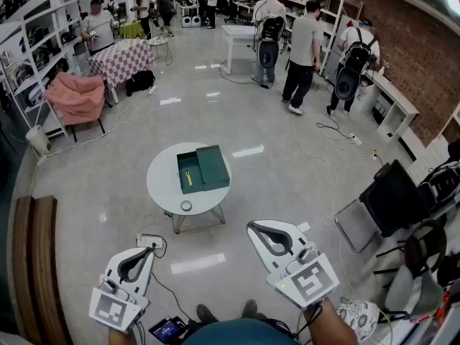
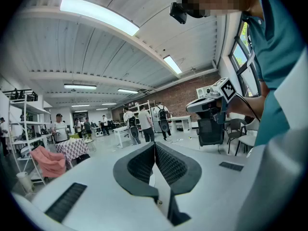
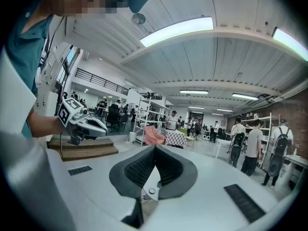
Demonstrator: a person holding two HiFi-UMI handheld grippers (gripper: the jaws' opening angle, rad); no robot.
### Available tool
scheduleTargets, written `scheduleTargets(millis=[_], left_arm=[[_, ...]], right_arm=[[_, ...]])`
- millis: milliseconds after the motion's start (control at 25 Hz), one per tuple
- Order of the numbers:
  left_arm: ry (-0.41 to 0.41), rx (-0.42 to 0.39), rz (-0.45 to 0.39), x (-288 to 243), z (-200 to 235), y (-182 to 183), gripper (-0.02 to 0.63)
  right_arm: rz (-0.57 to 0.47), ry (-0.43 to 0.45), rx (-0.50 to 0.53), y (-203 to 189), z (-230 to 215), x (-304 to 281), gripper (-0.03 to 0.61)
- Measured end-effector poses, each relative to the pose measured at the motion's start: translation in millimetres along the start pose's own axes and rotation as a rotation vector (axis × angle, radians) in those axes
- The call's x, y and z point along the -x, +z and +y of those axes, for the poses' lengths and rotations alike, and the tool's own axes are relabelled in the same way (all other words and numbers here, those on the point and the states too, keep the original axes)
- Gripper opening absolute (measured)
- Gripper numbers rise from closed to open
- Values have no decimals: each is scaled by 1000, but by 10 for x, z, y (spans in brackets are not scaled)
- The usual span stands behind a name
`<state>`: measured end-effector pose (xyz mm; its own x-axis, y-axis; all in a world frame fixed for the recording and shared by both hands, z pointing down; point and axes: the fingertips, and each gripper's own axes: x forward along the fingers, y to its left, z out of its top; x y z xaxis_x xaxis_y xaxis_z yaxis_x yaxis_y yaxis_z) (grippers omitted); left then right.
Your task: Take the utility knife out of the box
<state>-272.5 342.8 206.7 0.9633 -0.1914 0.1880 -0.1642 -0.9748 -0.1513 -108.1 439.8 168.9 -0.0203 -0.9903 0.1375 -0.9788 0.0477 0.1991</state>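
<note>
The left tongs are pressed fully together, tip against tip, with nothing between them. The right tongs are likewise closed tight and empty. Both are held near the person, low in the head view and well apart from the round white surface. They touch nothing, and the right reaches a little farther out than the left.

Between them and the surface lies bare glossy floor. A white power strip sits just beside the left tongs' tip, near the surface's legs. A wooden bench runs along the near left, and a black chair stands at the right. Farther off at the left are a chair draped in pink cloth and a table with a checked cloth. Several people stand at the far end by white shelving.

The dark green box sits open on the far right part of the surface. Its lid lies just beside it on the right, touching it. The utility knife is inside the box, a slim yellow strip lying along the tray from near to far. Its details are too small to tell. A small roll of tape rests at the near edge of the surface, apart from the box.
</note>
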Motion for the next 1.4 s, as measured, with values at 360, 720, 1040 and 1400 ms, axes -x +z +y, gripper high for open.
scheduleTargets(millis=[360, 720, 1040, 1400], left_arm=[[-19, 1, 2, 107, 71, -12, 20], [-47, 9, -5, 116, 227, -183, 20], [-88, 0, -1, 242, 414, -248, 20], [-49, 14, 14, -281, 533, -304, 18]], right_arm=[[5, -21, -6, 57, 109, -36, 37], [3, -53, -30, 1, 202, -187, 37], [-3, -96, -50, 174, 361, -327, 37], [-4, -56, -69, -57, -167, -663, 37]])
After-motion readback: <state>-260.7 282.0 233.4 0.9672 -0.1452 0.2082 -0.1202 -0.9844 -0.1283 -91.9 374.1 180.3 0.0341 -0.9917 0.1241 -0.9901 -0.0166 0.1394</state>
